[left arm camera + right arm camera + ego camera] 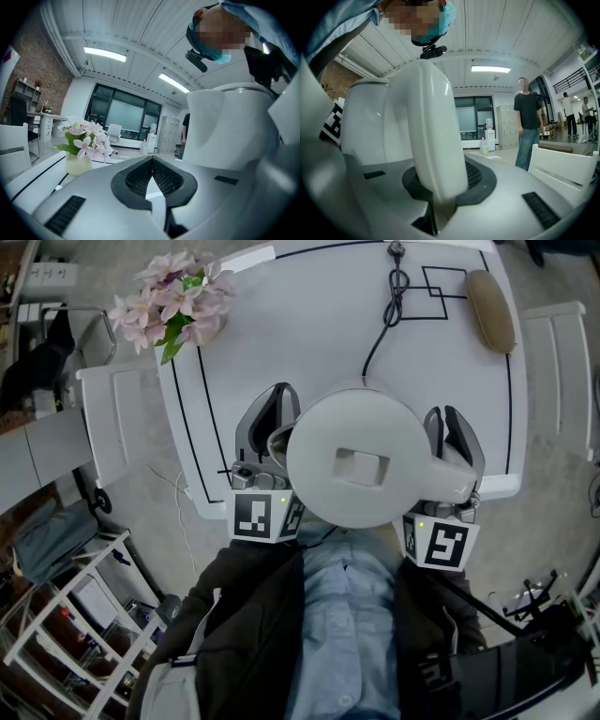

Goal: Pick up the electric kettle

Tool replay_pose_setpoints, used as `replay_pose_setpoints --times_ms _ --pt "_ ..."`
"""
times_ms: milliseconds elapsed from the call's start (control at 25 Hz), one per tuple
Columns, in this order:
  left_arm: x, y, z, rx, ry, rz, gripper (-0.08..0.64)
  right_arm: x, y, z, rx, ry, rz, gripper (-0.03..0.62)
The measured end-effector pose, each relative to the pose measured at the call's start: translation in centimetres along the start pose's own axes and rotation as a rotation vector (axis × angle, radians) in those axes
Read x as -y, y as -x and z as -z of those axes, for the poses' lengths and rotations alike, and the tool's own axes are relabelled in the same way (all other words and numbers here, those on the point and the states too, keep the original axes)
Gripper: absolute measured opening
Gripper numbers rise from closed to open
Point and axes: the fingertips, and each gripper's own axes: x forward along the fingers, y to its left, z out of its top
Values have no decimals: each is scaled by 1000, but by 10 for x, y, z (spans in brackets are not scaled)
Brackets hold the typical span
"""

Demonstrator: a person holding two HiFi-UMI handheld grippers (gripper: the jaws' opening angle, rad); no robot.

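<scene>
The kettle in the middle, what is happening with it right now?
A person holds a gripper in each hand, close to the chest, at the near edge of the white table. The right gripper has its jaws closed on the handle of the white electric kettle. The left gripper sits beside the kettle's body, jaws together with nothing between them. Whether the kettle is already off the table cannot be told.

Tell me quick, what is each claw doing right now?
Left gripper: closed, empty.
Right gripper: closed on the kettle handle.
</scene>
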Motion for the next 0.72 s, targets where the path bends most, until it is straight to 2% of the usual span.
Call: replay_pose_setpoints --times_ms 720 --pt "-1 5 -11 33 -2 15 3 -4 -5 -20 55 16 9 63"
